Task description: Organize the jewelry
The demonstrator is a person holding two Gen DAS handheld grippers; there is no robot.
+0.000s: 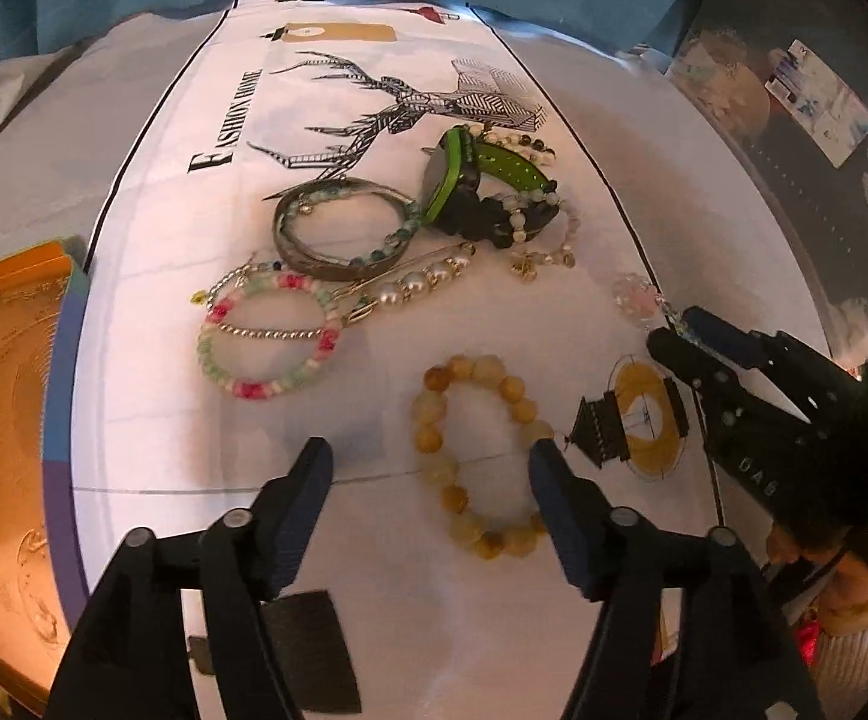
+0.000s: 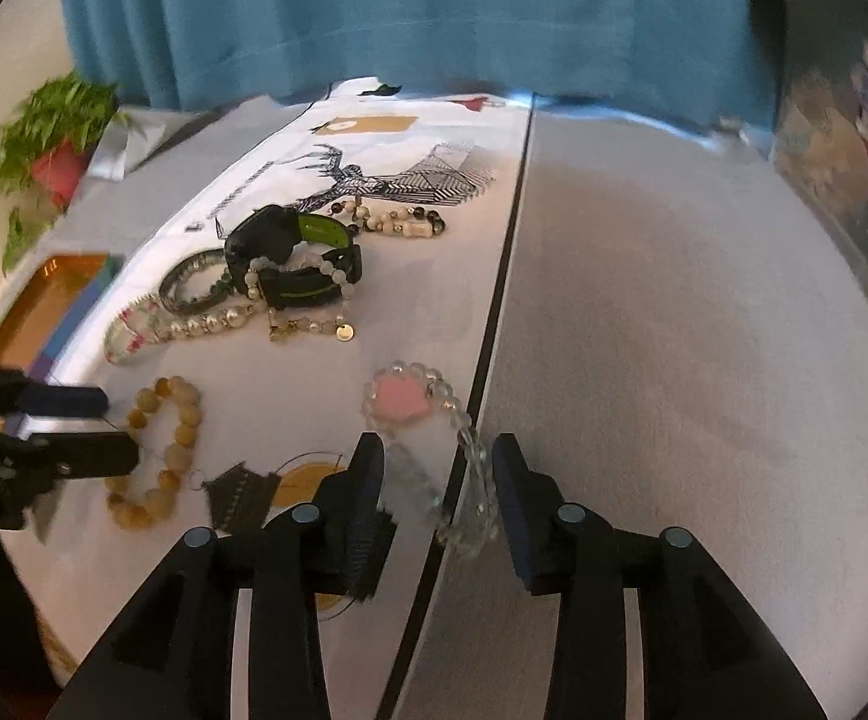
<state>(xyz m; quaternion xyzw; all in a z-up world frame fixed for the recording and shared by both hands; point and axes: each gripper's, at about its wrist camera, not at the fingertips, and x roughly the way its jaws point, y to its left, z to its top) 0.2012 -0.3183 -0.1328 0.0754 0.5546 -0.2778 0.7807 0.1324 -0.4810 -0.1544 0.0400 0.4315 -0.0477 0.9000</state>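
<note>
Teal curtain [image 2: 410,18] behind white-clothed table [image 2: 673,330]; potted plant [image 2: 44,132] far left.

The orange tray [image 1: 8,420] is cut off by the left edge. The right claw [image 2: 438,468] hides part of the clear bead bracelet [image 2: 434,414]. Objects on the far-right dark surface [image 1: 793,138] are blurred.

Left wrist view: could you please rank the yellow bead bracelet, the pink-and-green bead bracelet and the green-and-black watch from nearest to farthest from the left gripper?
From the left gripper:
1. Yellow bead bracelet, right by its jaws.
2. Pink-and-green bead bracelet, farther up, to the left.
3. Green-and-black watch, farthest, in the pile.
</note>
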